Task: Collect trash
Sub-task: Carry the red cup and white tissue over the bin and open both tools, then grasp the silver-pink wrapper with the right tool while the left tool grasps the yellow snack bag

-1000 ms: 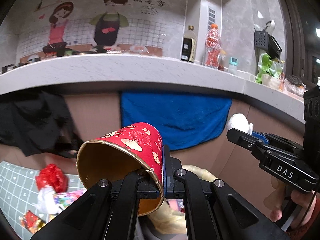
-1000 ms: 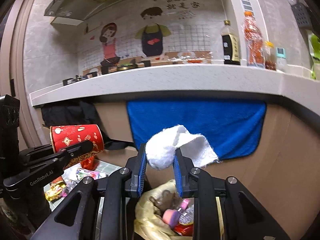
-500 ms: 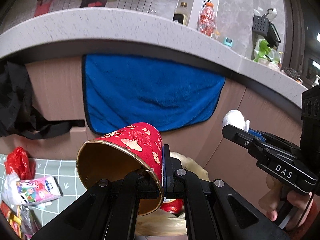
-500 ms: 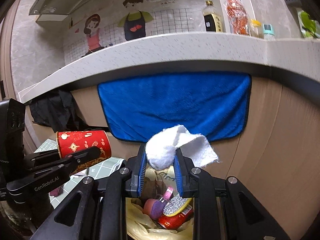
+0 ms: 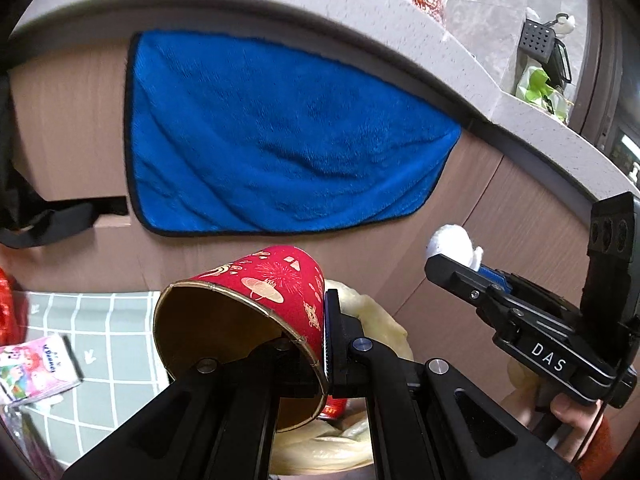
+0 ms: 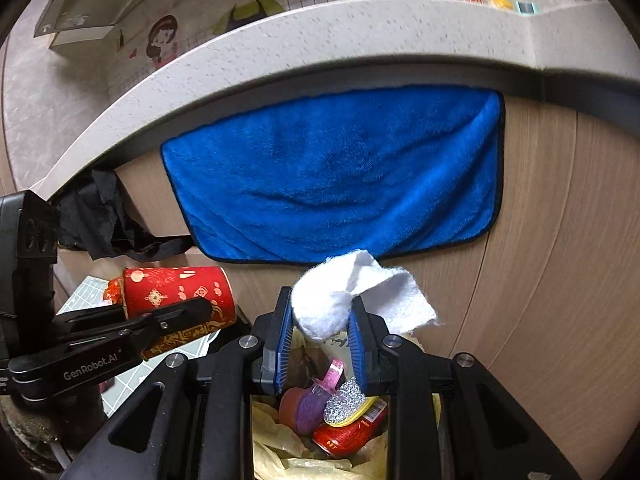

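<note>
My left gripper (image 5: pixel 316 344) is shut on the rim of a red paper cup (image 5: pixel 256 312) with gold prints, held on its side; the cup also shows in the right wrist view (image 6: pixel 176 296). My right gripper (image 6: pixel 320 340) is shut on a crumpled white tissue (image 6: pixel 352 292), seen too in the left wrist view (image 5: pixel 454 244). Both are held over a trash bin lined with a yellowish bag (image 6: pixel 280 456) (image 5: pixel 380 316). The bin holds a red can (image 6: pixel 348 432), a glittery wrapper (image 6: pixel 346 400) and purple and pink bits.
A blue towel (image 6: pixel 340 176) hangs on the wooden cabinet front under the grey counter (image 6: pixel 280 44). A grey grid mat (image 5: pixel 104 332) at the left carries a small pink carton (image 5: pixel 36 368) and red wrappers. Black cloth (image 6: pixel 104 216) hangs at the left.
Both grippers have tilted down and moved closer to the cabinet and bin, each keeping its load. The bin's contents show more fully under the right gripper.
</note>
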The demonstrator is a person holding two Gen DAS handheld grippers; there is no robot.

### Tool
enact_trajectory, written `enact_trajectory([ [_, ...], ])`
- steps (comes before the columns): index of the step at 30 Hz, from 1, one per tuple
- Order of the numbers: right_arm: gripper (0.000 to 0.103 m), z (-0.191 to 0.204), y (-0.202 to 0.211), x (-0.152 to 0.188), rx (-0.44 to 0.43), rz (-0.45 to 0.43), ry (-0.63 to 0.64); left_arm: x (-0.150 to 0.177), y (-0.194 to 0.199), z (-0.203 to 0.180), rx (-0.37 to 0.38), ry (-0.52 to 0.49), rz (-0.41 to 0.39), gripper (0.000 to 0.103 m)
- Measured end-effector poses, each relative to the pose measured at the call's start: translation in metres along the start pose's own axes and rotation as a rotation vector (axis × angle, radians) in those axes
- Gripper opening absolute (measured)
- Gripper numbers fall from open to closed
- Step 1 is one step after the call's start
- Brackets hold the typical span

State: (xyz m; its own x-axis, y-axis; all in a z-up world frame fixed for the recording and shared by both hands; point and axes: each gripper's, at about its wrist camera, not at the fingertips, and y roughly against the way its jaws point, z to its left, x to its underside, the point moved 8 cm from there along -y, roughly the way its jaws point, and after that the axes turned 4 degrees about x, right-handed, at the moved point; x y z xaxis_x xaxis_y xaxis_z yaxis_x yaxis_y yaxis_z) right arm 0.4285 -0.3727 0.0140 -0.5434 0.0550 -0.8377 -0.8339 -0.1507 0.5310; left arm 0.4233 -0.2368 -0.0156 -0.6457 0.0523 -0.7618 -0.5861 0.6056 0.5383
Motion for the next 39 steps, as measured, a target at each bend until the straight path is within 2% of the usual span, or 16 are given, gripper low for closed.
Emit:
enact_trajectory([
  [1,0.027,-0.003,-0.004,0.001,-0.003,0.007,-0.011,0.001,-0.005,0.001,0.015,-0.004,0.012,0.005],
  [2,0.032,-0.005,-0.010,0.003,-0.010,0.027,-0.023,0.004,-0.012,0.002,0.052,-0.001,0.036,0.008],
  [4,0.041,-0.010,-0.020,0.008,-0.017,0.066,-0.058,0.008,-0.020,0.009,0.099,0.038,0.066,0.030],
  [5,0.042,-0.013,-0.025,0.012,-0.019,0.086,-0.072,0.010,-0.021,0.015,0.106,0.067,0.070,0.045],
  [6,0.043,-0.014,-0.029,0.016,-0.017,0.107,-0.077,0.011,-0.020,0.020,0.108,0.085,0.066,0.048],
  [11,0.043,-0.011,-0.029,0.030,0.009,0.121,-0.062,0.008,0.002,0.035,0.109,0.142,0.037,0.050],
  [14,0.043,-0.006,-0.024,0.030,0.016,0.099,-0.071,0.006,0.010,0.031,0.143,0.157,0.050,0.050],
  [17,0.043,-0.005,-0.014,0.027,0.036,0.066,-0.075,0.004,0.026,0.031,0.128,0.151,0.025,0.050],
  [19,0.043,-0.003,-0.005,0.025,0.037,0.043,-0.083,0.005,0.042,0.036,0.101,0.151,0.003,0.050],
  [23,0.043,0.006,0.012,0.025,0.027,0.001,-0.097,0.019,0.085,0.059,-0.027,0.117,-0.054,0.050],
  [26,0.043,0.025,0.016,0.027,-0.032,-0.023,-0.122,0.034,0.122,0.083,-0.138,0.095,-0.085,0.050],
  [30,0.043,0.071,0.013,0.030,-0.123,-0.034,-0.120,0.049,0.174,0.126,-0.240,0.100,-0.099,0.050],
  [32,0.043,0.100,0.009,0.033,-0.176,-0.028,-0.117,0.052,0.204,0.155,-0.316,0.093,-0.123,0.050],
  [35,0.043,0.143,0.001,0.039,-0.234,0.002,-0.084,0.063,0.240,0.203,-0.367,0.172,-0.156,0.050],
  [39,0.043,0.195,-0.013,0.051,-0.256,0.054,0.010,0.091,0.266,0.264,-0.384,0.303,-0.180,0.050],
])
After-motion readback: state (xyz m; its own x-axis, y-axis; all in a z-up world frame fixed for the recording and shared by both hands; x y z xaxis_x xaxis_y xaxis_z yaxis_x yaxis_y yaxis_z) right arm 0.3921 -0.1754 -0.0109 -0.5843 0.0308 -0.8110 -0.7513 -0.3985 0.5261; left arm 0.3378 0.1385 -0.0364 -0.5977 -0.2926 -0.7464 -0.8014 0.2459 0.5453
